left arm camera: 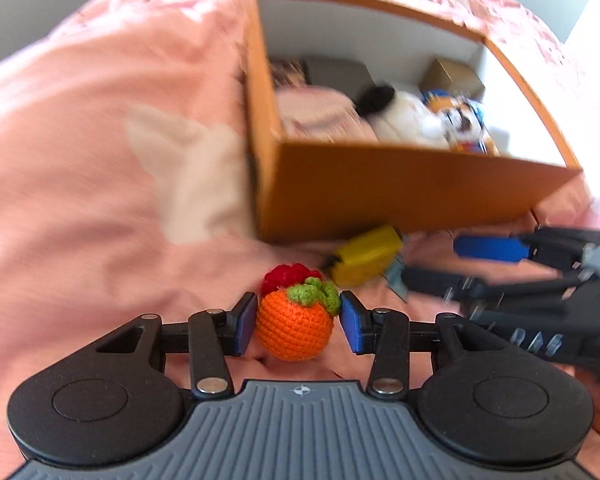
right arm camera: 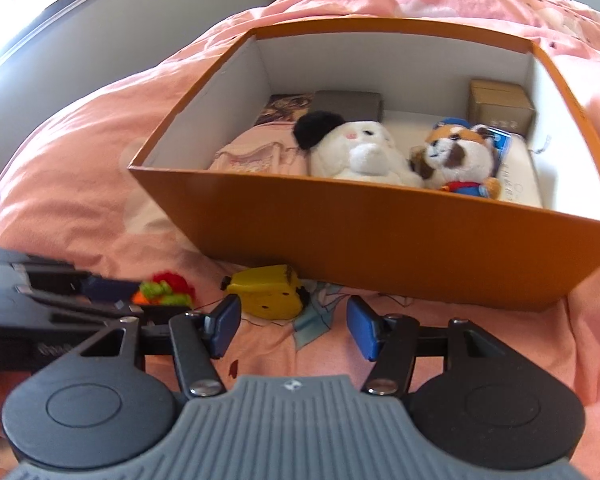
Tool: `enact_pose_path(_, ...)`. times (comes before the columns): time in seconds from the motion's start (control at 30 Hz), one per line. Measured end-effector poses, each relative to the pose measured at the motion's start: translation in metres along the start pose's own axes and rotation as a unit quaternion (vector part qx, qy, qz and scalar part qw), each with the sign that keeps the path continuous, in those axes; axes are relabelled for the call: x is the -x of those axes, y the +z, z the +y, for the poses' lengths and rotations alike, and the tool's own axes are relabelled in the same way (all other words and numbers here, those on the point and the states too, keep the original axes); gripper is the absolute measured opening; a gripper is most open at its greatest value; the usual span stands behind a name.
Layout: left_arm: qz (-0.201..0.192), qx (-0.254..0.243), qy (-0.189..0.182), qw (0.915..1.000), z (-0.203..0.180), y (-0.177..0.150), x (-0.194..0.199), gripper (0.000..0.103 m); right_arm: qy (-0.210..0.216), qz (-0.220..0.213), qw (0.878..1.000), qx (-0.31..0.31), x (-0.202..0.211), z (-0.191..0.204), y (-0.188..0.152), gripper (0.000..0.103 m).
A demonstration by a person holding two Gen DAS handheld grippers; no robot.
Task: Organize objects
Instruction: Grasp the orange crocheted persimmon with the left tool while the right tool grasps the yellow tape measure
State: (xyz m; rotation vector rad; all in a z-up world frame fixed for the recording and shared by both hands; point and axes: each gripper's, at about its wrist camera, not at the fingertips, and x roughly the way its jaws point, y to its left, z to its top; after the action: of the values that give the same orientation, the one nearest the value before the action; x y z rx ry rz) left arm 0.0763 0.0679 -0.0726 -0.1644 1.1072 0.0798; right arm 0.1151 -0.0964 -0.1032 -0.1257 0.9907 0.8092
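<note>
An orange crochet fruit with a green top (left arm camera: 294, 326) sits between the pads of my left gripper (left arm camera: 298, 324), on the pink bedcover; the jaws stand close at its sides, contact unclear. A red crochet piece (left arm camera: 286, 276) lies just behind it. A yellow banana-like toy (left arm camera: 366, 260) lies in front of the orange box (left arm camera: 400, 196); it also shows in the right wrist view (right arm camera: 268, 290). My right gripper (right arm camera: 294, 330) is open and empty, just short of the yellow toy. The crochet items (right arm camera: 166, 290) show at its left.
The orange box (right arm camera: 380, 232) holds a white plush (right arm camera: 356, 152), an orange-and-white plush (right arm camera: 458, 156), a pink folded cloth (right arm camera: 252, 158), a grey case (right arm camera: 348, 104) and a brown carton (right arm camera: 500, 106). The pink bedcover (left arm camera: 100, 160) lies all round. A grey wall stands at the left.
</note>
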Motion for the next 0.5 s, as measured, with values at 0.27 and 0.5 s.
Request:
enact_pose_path(0.27,-0.015,0.021,0.008,0.9996,0.015,0.01,0.002,0.05,-0.009,0.027,0.998,0.052,-0.04,0.022,0.006,0.073)
enact_pose_path(0.5,-0.015,0.024,0.009,0.9996,0.015,0.011,0.001,0.05,-0.028,0.025,0.997,0.068,-0.062,0.034,0.003,0.068)
